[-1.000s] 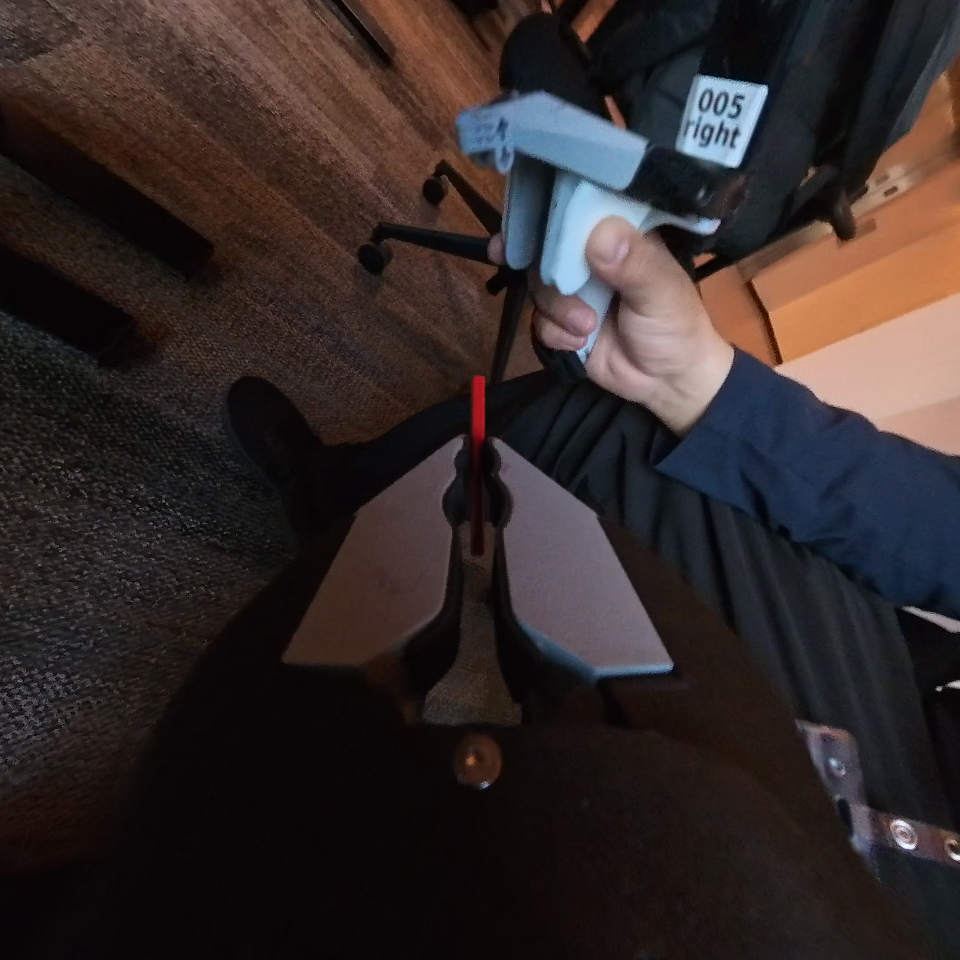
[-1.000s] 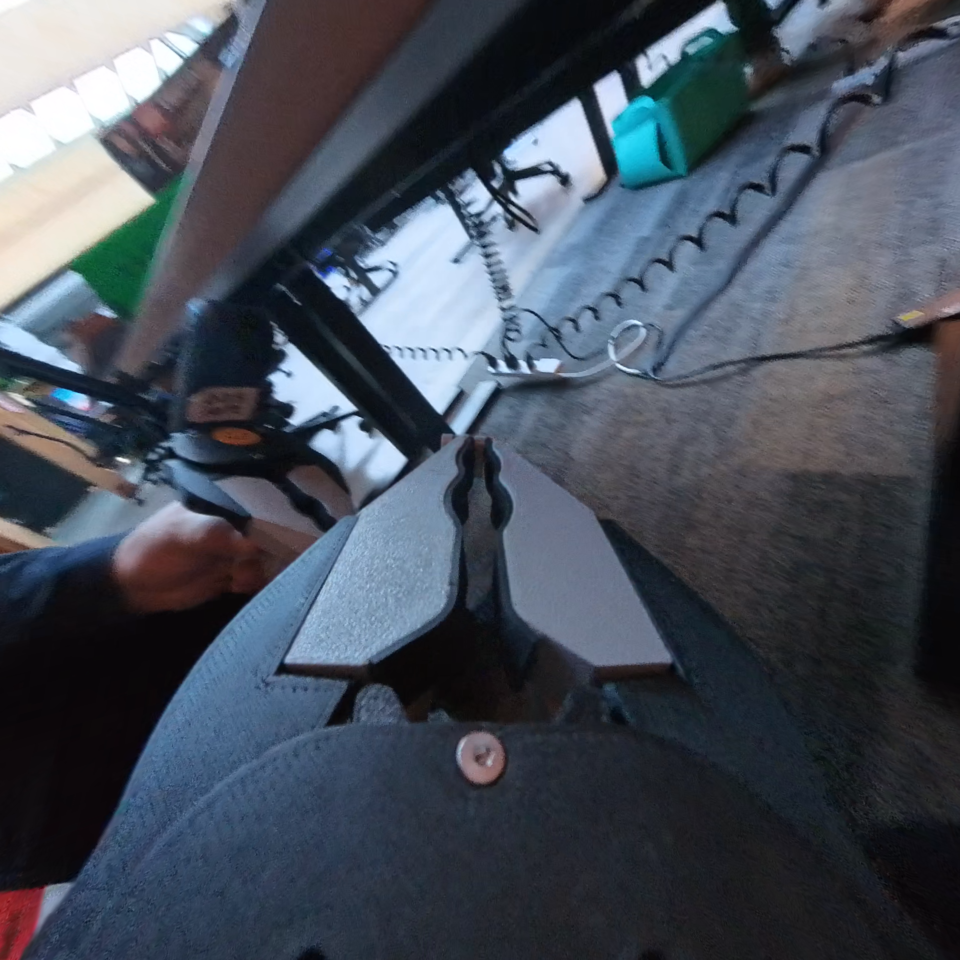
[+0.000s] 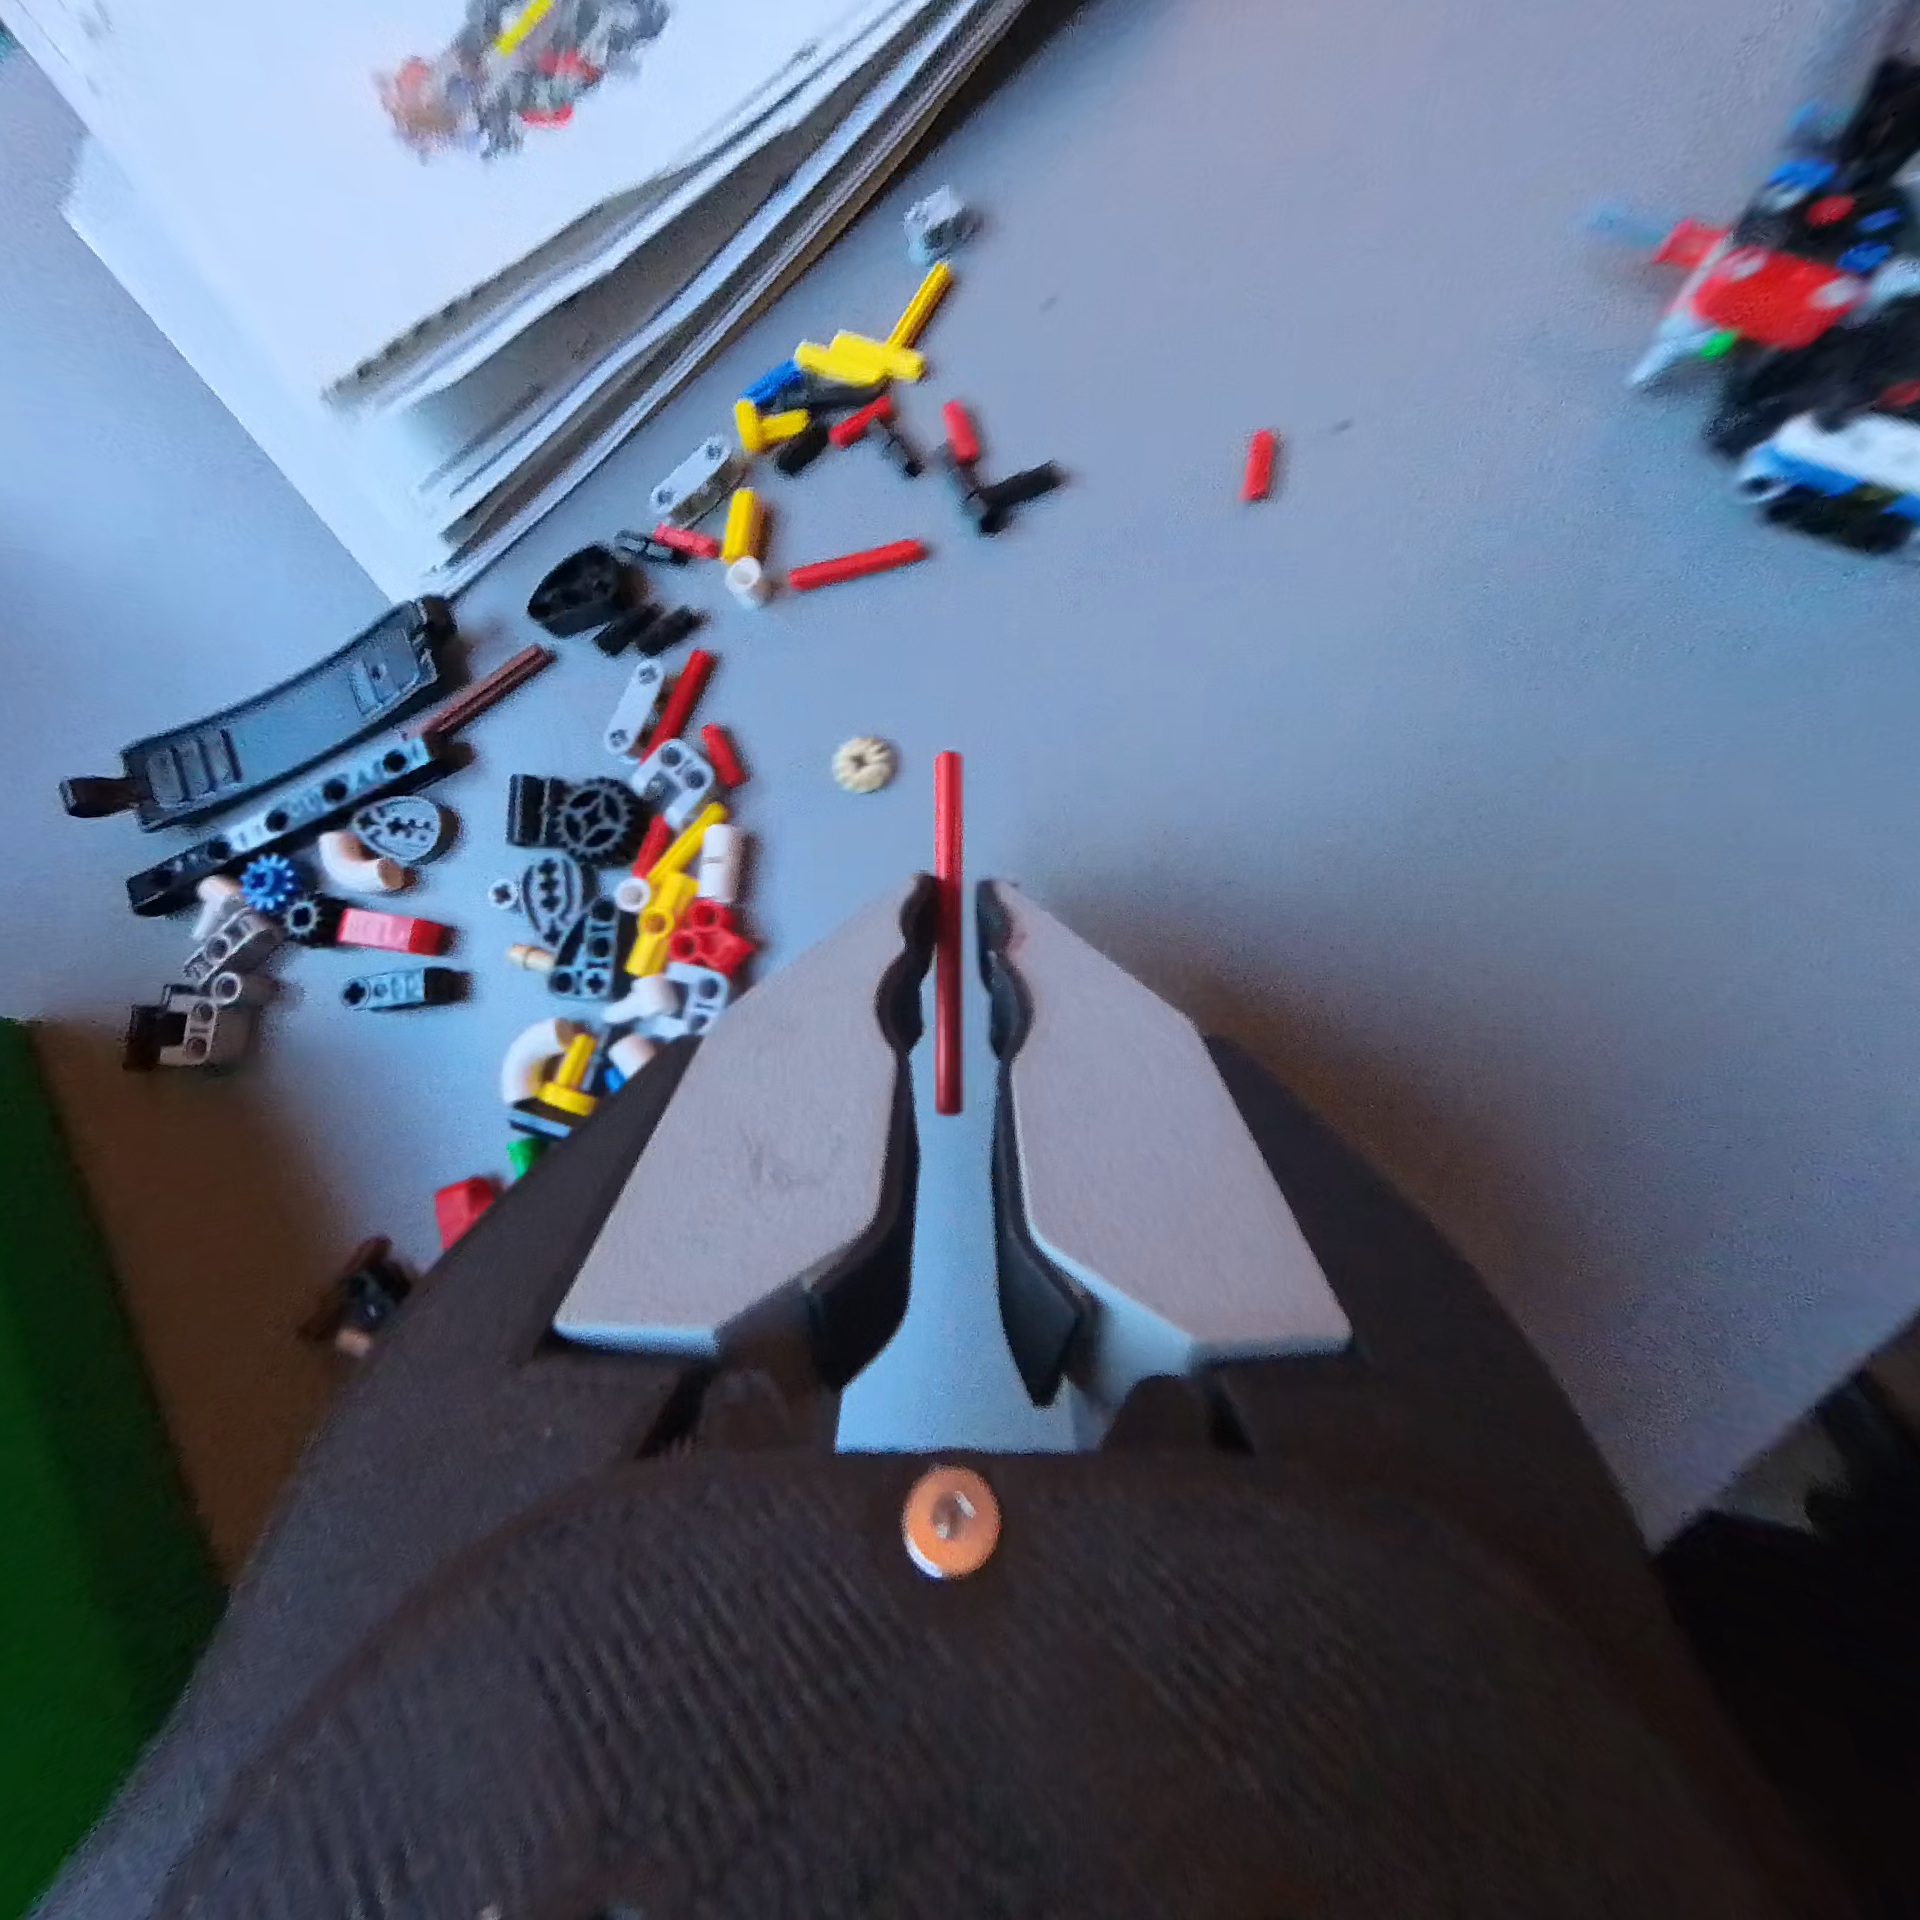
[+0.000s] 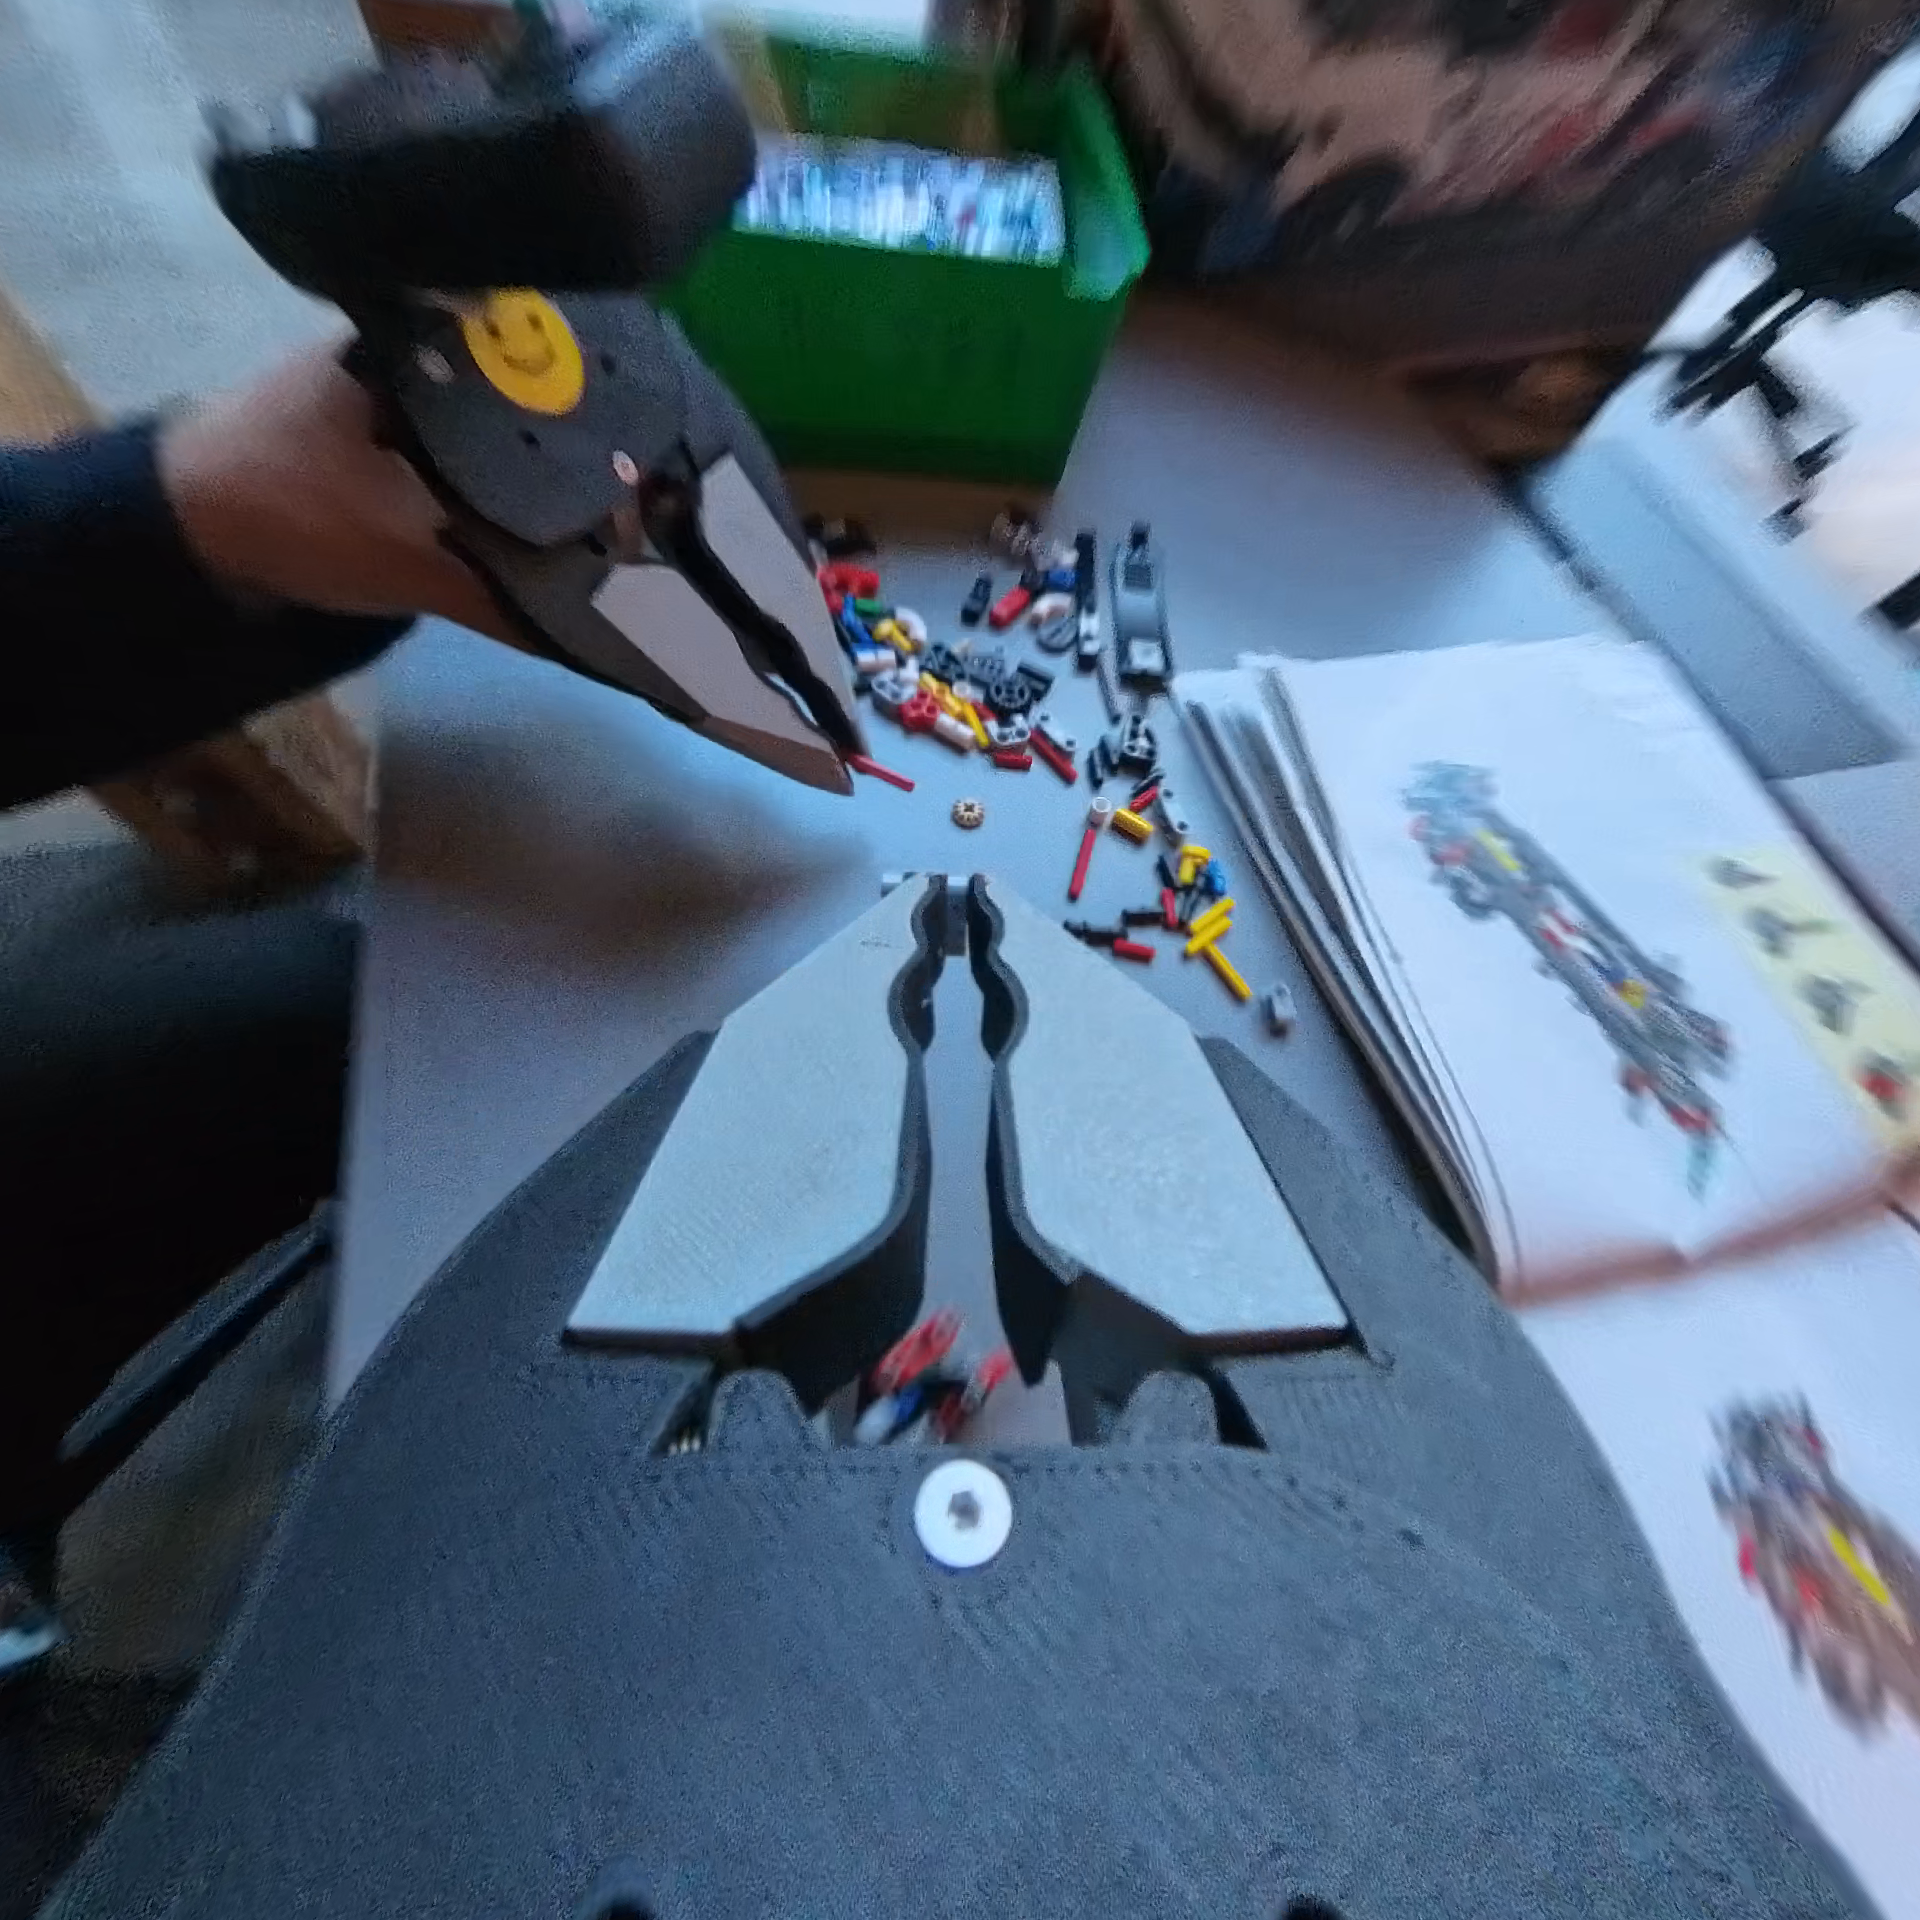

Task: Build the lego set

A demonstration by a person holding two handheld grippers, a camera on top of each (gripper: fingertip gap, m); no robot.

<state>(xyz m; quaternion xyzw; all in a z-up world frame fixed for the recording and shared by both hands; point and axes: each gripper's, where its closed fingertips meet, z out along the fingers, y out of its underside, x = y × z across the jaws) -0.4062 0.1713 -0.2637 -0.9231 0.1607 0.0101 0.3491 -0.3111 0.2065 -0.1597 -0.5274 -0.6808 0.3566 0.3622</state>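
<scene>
Red and slim, a plastic rod (image 3: 948,935) lay lengthwise between the jaws of the left gripper (image 3: 951,894), its far end poking out past the tips above the grey counter (image 3: 1455,727). The jaws stood slightly parted: the rod leaned against the pad on the picture's left, while a thin strip of counter showed between it and the other pad, so the rod was not clamped from both sides. Seen from the right wrist, the same gripper hung tilted tip-down over the counter in a person's hand (image 4: 301,488), the rod jutting from its point. A small tan gear (image 3: 862,765) lay on the counter just beyond and beside the rod's far end. To that gripper's left was a scatter of loose building pieces (image 3: 665,904) in red, yellow, black, grey and white, with an open instruction booklet (image 3: 416,260) beyond them. A partly built model (image 3: 1808,343) sat well apart at the far right, blurred. The right gripper (image 4: 951,894) hovered near the tan gear with its jaws almost together, pinching a small light-grey piece (image 4: 951,920) at the very tips. A green bin (image 4: 914,343) stood at the counter's far edge behind the scattered pieces.
</scene>
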